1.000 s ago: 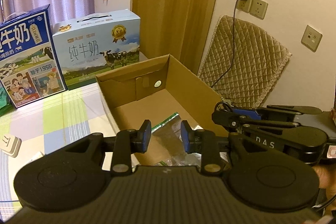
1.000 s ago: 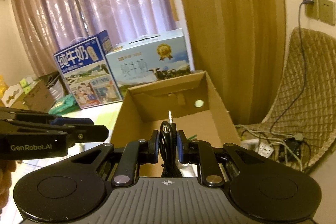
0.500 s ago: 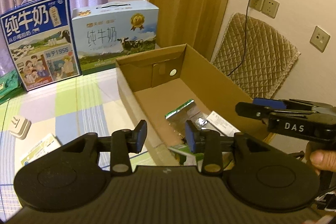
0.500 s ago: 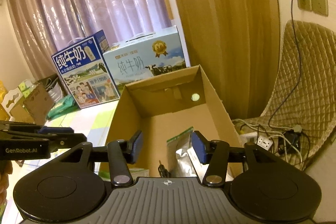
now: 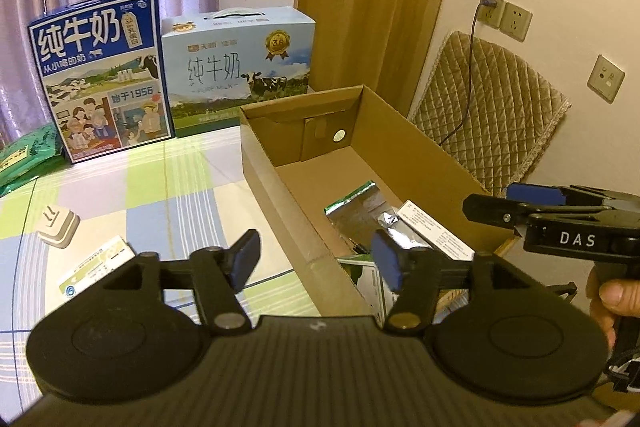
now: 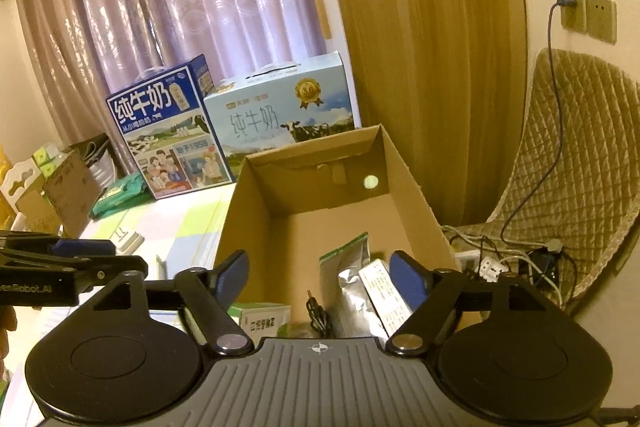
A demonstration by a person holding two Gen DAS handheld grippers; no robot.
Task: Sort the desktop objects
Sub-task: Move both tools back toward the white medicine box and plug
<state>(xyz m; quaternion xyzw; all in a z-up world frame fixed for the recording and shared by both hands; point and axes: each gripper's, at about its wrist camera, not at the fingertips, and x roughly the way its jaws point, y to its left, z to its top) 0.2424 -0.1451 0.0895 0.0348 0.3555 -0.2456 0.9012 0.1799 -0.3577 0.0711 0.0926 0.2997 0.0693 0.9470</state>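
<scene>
Both tools stand wide open and empty. Right gripper point(image 6: 318, 277) hangs over the near end of the cardboard box point(image 6: 412, 187), its blue pads spread well apart. Below it, inside the box, lie a black cable point(image 6: 316, 311), a silver foil pouch point(image 6: 352, 287), a white printed pack point(image 6: 382, 291) and a green-and-white carton point(image 6: 262, 319). Left gripper point(image 5: 316, 263) hovers astride the box's left wall, jaws equally splayed, gripping nothing. Out on the checked tablecloth point(image 5: 192, 187), a white block point(image 5: 58, 227) and a flat printed packet point(image 5: 98, 263) remain unsorted, well apart from the box. My worry: the left tool, swinging toward those, could knock the box wall and shove the box toward the table edge, since its far side sits near it. The flat packet may also slip from the pads.
</scene>
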